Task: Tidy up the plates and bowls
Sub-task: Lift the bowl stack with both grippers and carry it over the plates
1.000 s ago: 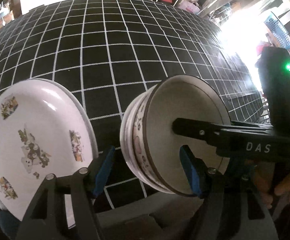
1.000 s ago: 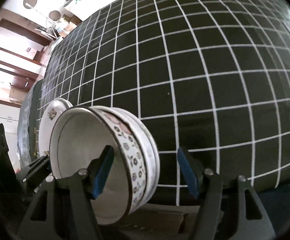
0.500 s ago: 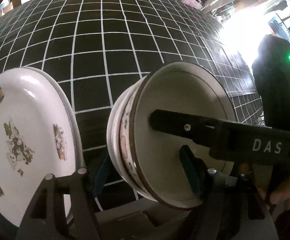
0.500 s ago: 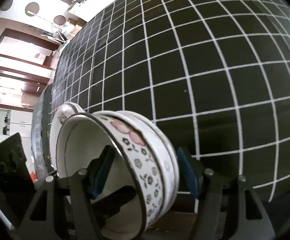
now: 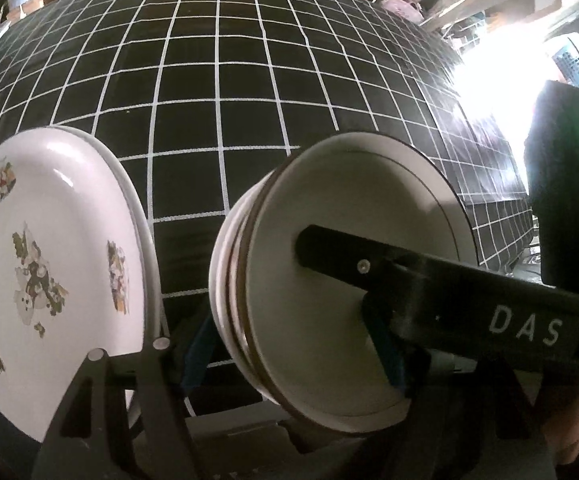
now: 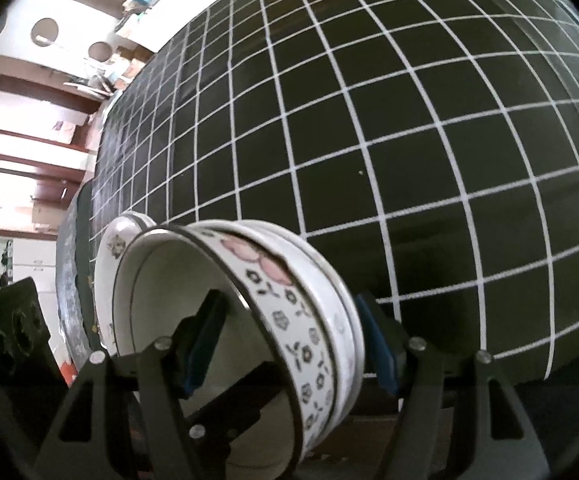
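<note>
A stack of nested white bowls (image 5: 349, 220) with a flower band (image 6: 273, 280) sits on the black grid table (image 5: 249, 80). My left gripper (image 5: 289, 348) straddles its near wall, one blue pad outside and one inside. Its jaws are opening and the pads do not clamp the wall. From the other side my right gripper (image 6: 289, 332) straddles the wall the same way. Its outer pad lies close against the bowl and its inner pad stands off, so it is open. Its black finger (image 5: 369, 252) reaches into the bowl. A stack of white flower-print plates (image 5: 49, 248) lies just left of the bowls.
The right gripper's black body with a green light (image 5: 565, 200) and a hand (image 5: 577, 432) fill the right side. The plates (image 6: 109, 264) show behind the bowls. The left gripper's body (image 6: 9, 332) is at the lower left. Grid tablecloth (image 6: 409, 120) stretches far beyond.
The left gripper has sunk closer over the bowls, which now look larger and sit nearer its outer pad. In the right wrist view the bowl wall has shifted right, up against the outer pad.
</note>
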`<action>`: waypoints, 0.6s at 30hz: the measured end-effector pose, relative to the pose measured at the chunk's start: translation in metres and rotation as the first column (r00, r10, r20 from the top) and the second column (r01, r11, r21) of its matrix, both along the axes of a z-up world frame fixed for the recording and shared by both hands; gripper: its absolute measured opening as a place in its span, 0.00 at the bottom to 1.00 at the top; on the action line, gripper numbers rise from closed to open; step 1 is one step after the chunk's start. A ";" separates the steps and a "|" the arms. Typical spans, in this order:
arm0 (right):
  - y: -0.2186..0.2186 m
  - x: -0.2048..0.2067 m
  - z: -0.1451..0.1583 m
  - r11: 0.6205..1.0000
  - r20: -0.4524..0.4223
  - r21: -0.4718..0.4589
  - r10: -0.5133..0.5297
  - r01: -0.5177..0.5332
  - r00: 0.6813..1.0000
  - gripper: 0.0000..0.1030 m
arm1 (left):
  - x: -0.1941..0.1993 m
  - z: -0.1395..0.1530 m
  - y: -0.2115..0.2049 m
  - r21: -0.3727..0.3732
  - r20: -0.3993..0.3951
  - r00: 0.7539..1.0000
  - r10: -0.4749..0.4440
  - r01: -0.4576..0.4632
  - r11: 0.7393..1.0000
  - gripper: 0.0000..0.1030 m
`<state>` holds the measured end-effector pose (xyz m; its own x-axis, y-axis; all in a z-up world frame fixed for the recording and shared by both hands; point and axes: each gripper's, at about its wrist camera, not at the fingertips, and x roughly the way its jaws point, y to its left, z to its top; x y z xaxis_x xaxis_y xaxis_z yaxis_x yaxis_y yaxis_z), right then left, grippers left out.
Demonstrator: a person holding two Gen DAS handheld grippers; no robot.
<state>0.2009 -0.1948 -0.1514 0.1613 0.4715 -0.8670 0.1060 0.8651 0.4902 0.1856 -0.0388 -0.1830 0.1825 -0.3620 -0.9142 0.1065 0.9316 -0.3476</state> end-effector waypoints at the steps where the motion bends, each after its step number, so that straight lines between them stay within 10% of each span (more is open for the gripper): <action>1: 0.002 0.000 0.001 1.000 -0.001 -0.008 -0.003 0.003 1.000 0.68 | 0.001 0.002 -0.002 -0.002 0.001 1.000 0.001 -0.001 1.000 0.67; 18: 0.050 0.008 0.060 0.995 0.087 -0.065 0.075 -0.069 0.993 0.68 | 0.017 0.072 0.019 -0.023 0.122 0.990 0.072 -0.069 0.997 0.67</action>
<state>0.2084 -0.1452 -0.0915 0.2071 0.4310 -0.8783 0.0002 0.8977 0.4406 0.2030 -0.0201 -0.1112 0.3188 -0.3609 -0.8764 0.0840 0.9318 -0.3532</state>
